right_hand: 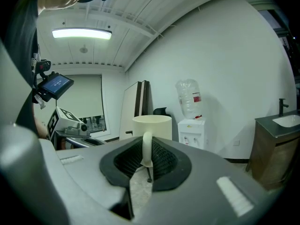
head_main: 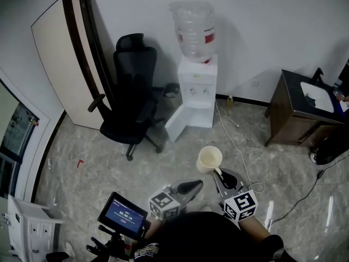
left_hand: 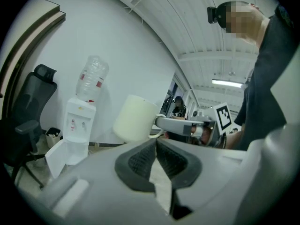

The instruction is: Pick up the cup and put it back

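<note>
A cream cup (head_main: 209, 159) hangs in the air above the floor, upright with its mouth up. My right gripper (head_main: 220, 173) is shut on the cup's handle (right_hand: 146, 148), and the cup (right_hand: 152, 127) stands just beyond the jaws in the right gripper view. My left gripper (head_main: 195, 185) hovers to the left of it, shut with nothing between its jaws. In the left gripper view the cup (left_hand: 135, 118) appears ahead with the right gripper (left_hand: 161, 123) clamped on its handle from the right.
A white water dispenser (head_main: 196, 91) with its lower door swung open stands at the far wall. A black office chair (head_main: 130, 105) is left of it, a dark cabinet with a sink (head_main: 304, 108) at right. Cables (head_main: 234, 141) lie on the marble floor. A screen (head_main: 122, 214) sits near left.
</note>
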Demonstrator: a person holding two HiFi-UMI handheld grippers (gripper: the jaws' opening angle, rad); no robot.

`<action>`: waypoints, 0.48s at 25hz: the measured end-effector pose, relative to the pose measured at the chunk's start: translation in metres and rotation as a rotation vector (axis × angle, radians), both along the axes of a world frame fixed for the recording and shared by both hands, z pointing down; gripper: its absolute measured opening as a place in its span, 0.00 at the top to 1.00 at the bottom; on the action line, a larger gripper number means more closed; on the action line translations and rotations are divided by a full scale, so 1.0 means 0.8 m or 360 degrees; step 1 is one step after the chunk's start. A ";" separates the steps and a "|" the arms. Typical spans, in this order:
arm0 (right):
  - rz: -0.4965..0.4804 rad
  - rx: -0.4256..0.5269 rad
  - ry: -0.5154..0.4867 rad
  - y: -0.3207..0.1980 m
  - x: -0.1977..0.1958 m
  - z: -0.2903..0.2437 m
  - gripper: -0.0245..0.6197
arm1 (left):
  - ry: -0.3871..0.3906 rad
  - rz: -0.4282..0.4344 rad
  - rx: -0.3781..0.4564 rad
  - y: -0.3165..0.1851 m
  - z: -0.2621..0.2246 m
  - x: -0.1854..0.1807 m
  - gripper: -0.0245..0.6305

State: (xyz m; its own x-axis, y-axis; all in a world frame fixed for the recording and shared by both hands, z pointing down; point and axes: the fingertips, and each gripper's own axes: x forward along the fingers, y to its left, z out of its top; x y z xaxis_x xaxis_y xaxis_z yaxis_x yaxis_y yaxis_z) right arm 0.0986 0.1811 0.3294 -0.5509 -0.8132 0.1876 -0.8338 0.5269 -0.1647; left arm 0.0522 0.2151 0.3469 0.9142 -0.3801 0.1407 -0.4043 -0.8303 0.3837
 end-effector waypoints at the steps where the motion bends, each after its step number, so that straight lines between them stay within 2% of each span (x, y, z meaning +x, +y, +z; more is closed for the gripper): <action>1: 0.0001 0.0005 0.0001 0.002 0.000 -0.002 0.89 | 0.0003 0.0005 -0.0002 0.002 -0.004 0.001 0.95; 12: -0.0014 0.0029 -0.0017 0.003 -0.003 -0.009 0.89 | -0.0048 0.0006 0.0059 0.001 -0.001 -0.004 0.96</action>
State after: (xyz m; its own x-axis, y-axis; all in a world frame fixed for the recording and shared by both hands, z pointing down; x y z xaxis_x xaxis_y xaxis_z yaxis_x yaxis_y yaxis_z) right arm 0.0965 0.1832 0.3219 -0.5601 -0.8114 0.1670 -0.8273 0.5373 -0.1639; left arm 0.0492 0.2159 0.3465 0.9112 -0.3820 0.1539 -0.4119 -0.8452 0.3407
